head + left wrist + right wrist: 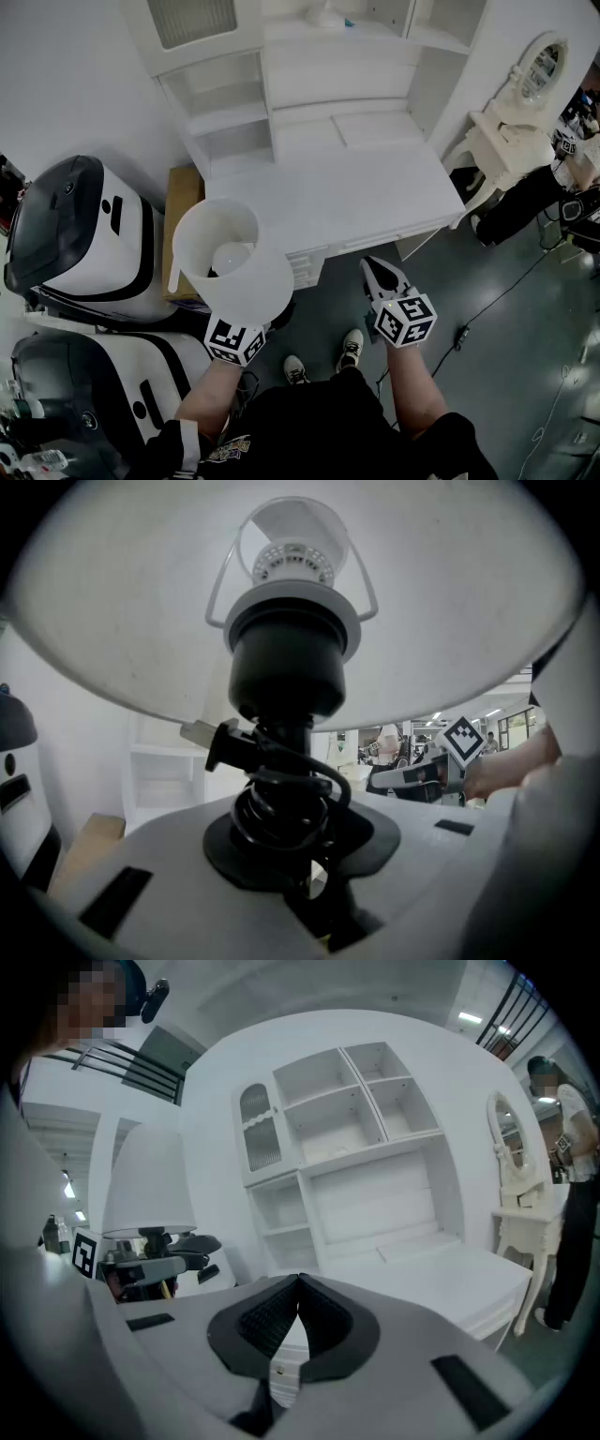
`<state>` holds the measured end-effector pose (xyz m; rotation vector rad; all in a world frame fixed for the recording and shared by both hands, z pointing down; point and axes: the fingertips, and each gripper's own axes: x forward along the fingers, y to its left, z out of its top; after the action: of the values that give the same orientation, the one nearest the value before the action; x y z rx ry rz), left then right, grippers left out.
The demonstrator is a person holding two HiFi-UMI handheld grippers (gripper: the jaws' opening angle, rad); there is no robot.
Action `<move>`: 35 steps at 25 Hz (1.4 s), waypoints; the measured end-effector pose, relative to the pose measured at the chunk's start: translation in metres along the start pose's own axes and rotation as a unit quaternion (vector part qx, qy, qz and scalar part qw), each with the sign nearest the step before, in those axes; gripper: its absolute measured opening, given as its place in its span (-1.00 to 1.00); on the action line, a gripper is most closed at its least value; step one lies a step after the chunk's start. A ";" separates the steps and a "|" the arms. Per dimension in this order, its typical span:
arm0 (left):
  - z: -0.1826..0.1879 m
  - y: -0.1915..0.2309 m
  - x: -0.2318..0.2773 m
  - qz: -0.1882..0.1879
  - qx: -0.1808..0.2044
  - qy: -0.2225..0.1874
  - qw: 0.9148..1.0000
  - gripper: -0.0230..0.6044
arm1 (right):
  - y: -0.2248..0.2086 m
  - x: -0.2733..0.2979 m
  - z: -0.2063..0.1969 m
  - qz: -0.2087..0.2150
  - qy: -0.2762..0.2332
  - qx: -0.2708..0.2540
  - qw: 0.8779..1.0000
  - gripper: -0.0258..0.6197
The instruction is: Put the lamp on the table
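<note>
Left gripper (pixel 302 850): jaws clamped on the lamp's black stem, just below the socket.
Lamp (pixel 239 262): carried in the air directly above the left gripper's jaws, resting on nothing; its base does not show.
Long axis: upright, running from the jaws up to the white shade, whose open top faces the head camera.
Cord (pixel 281 799): coiled round the stem just above the jaws; its plug (pixel 217 742) sticks out sideways.
Table (pixel 375 202): white desk top ahead of the left gripper and off to its right, near edge just beyond the shade.
Right gripper (pixel 298 1307): jaws pressed together on nothing, beside the left gripper on its right, pointing at the desk.
Nearer hand: the left, which holds the lamp; the move likely calls for carrying it forward and rightward, stem kept upright.
Writing: none readable; only black-and-white square markers on the grippers' cubes.
</note>
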<state>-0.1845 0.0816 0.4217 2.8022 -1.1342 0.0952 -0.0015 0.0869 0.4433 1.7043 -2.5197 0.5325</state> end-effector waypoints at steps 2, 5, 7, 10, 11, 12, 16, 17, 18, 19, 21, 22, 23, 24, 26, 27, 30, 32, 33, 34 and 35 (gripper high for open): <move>0.000 0.002 0.001 0.000 0.000 0.000 1.000 -0.62 | -0.001 0.001 0.000 -0.001 0.000 0.000 1.000 -0.84; -0.001 0.003 0.004 0.001 -0.001 0.000 1.000 -0.62 | -0.002 0.003 0.000 0.000 0.000 0.001 1.000 -0.84; 0.000 0.003 0.006 0.001 -0.001 0.000 1.000 -0.62 | -0.003 0.004 0.000 0.002 0.000 0.000 1.000 -0.84; 0.000 0.002 0.010 0.001 0.000 0.001 1.000 -0.62 | -0.005 0.004 0.000 0.004 0.001 -0.007 1.000 -0.84; 0.000 0.002 0.011 0.001 0.000 0.000 1.000 -0.62 | -0.006 0.004 0.000 0.005 0.001 -0.007 1.000 -0.84; 0.000 0.002 0.011 0.001 0.000 0.000 1.000 -0.62 | -0.007 0.005 0.000 0.005 0.001 -0.006 1.000 -0.84; 0.000 0.003 0.016 0.004 0.001 0.001 1.000 -0.62 | -0.011 0.006 0.001 0.008 0.003 -0.006 1.000 -0.84; 0.000 0.002 0.018 0.005 0.001 0.001 1.000 -0.62 | -0.013 0.006 0.002 0.009 0.003 -0.007 1.000 -0.84; 0.000 0.001 0.020 0.005 0.001 0.001 1.000 -0.62 | -0.014 0.007 0.002 0.010 0.004 -0.007 1.000 -0.84; 0.000 0.001 0.021 0.006 0.001 0.001 1.000 -0.62 | -0.016 0.007 0.003 0.011 0.004 -0.008 1.000 -0.84; -0.001 -0.002 0.025 0.008 -0.001 0.002 1.000 -0.62 | -0.019 0.007 0.004 0.016 0.006 -0.008 1.000 -0.84; -0.001 -0.003 0.027 0.009 -0.001 0.002 1.000 -0.62 | -0.021 0.008 0.004 0.018 0.007 -0.008 1.000 -0.84; 0.000 -0.004 0.029 0.010 -0.001 0.002 1.000 -0.62 | -0.023 0.008 0.004 0.020 0.009 -0.009 1.000 -0.84; 0.000 -0.005 0.032 0.011 -0.001 0.003 1.000 -0.62 | -0.026 0.009 0.005 0.023 0.010 -0.009 1.000 -0.84; 0.000 -0.006 0.037 0.016 -0.002 0.004 1.000 -0.62 | -0.031 0.011 0.005 0.027 0.013 -0.009 1.000 -0.84; -0.001 -0.007 0.040 0.018 -0.003 0.005 1.000 -0.62 | -0.034 0.012 0.006 0.029 0.014 -0.008 0.999 -0.84; 0.000 -0.009 0.046 0.026 -0.004 0.005 1.000 -0.62 | -0.042 0.015 0.010 0.036 0.015 -0.007 0.999 -0.84; 0.001 -0.009 0.051 0.031 -0.004 0.005 0.999 -0.62 | -0.047 0.018 0.013 0.041 0.015 -0.006 0.999 -0.84; 0.001 -0.009 0.054 0.034 -0.004 0.004 0.999 -0.62 | -0.049 0.020 0.014 0.044 0.015 -0.007 0.999 -0.84; 0.002 -0.009 0.057 0.037 -0.004 0.003 0.999 -0.62 | -0.051 0.022 0.016 0.047 0.015 -0.007 0.999 -0.84; 0.002 -0.009 0.059 0.039 -0.005 0.003 0.999 -0.62 | -0.053 0.023 0.018 0.049 0.015 -0.008 0.999 -0.84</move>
<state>-0.1356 0.0469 0.4246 2.7481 -1.2400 0.1038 0.0406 0.0430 0.4456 1.5616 -2.5905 0.5390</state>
